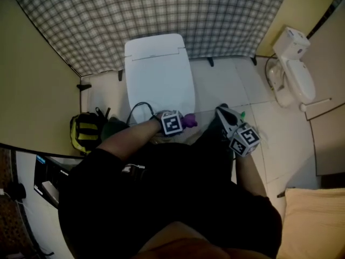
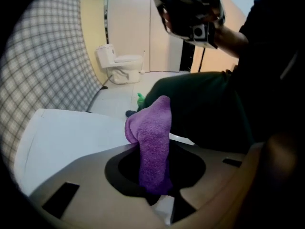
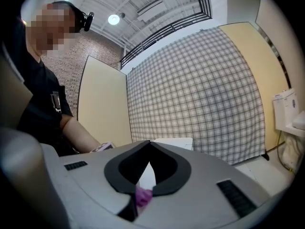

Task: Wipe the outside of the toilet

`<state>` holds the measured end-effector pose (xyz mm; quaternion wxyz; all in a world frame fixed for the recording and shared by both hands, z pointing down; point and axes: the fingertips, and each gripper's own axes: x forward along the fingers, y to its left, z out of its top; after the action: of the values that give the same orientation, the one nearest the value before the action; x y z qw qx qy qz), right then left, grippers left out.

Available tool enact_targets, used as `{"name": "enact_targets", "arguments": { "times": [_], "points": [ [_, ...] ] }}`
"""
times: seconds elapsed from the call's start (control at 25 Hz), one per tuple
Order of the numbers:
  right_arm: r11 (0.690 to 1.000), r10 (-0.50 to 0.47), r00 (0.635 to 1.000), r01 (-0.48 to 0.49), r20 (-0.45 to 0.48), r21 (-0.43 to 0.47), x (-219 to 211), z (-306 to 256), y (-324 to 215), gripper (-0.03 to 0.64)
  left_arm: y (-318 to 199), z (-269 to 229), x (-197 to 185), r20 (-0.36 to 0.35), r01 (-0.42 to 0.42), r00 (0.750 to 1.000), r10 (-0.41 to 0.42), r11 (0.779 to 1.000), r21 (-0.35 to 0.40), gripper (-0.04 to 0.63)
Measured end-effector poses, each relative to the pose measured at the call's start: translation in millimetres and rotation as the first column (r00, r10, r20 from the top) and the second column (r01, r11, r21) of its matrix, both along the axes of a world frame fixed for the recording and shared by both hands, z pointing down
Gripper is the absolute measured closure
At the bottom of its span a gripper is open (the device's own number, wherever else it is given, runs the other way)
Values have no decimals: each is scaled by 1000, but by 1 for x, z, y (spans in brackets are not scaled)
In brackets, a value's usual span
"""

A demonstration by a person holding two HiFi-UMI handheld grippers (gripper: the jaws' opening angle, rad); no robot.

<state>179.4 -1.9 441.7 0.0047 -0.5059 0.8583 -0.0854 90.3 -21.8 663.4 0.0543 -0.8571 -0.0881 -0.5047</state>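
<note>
The white toilet (image 1: 159, 80) stands with its lid down against the checked curtain; the left gripper view has its lid (image 2: 71, 137) at the lower left. My left gripper (image 1: 180, 122) is at the toilet's front edge, shut on a purple cloth (image 2: 152, 147) that stands up between its jaws; the head view has the cloth (image 1: 188, 121) poking out to the right. My right gripper (image 1: 222, 112) hangs to the right of the toilet, above the floor tiles. Its jaws (image 3: 149, 143) meet at the tips and hold nothing. A bit of the purple cloth (image 3: 142, 196) shows through the gap behind them.
A second white toilet (image 1: 294, 69) stands at the far right wall. A yellow and black bag (image 1: 85, 131) lies left of the toilet, by a beige partition. A small green object (image 2: 140, 99) sits on the floor. My dark-clothed legs fill the foreground.
</note>
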Motion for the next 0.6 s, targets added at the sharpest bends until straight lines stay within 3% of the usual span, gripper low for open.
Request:
{"name": "enact_targets", "arguments": {
  "times": [0.08, 0.2, 0.44, 0.6],
  "points": [
    [1000, 6, 1000, -6, 2, -7, 4, 2, -3, 611, -53, -22, -8, -51, 114, 992, -111, 992, 55, 497],
    [1000, 6, 1000, -6, 7, -23, 10, 6, -15, 611, -146, -61, -29, -131, 267, 959, -252, 958, 107, 497],
    [998, -5, 999, 7, 34, -59, 8, 14, -50, 611, -338, -120, -89, -230, 481, 871, -435, 850, 213, 497],
    [995, -17, 999, 22, 49, -93, 9, 20, -84, 611, -443, -120, -107, -217, 555, 831, -512, 789, 265, 497]
  ]
}}
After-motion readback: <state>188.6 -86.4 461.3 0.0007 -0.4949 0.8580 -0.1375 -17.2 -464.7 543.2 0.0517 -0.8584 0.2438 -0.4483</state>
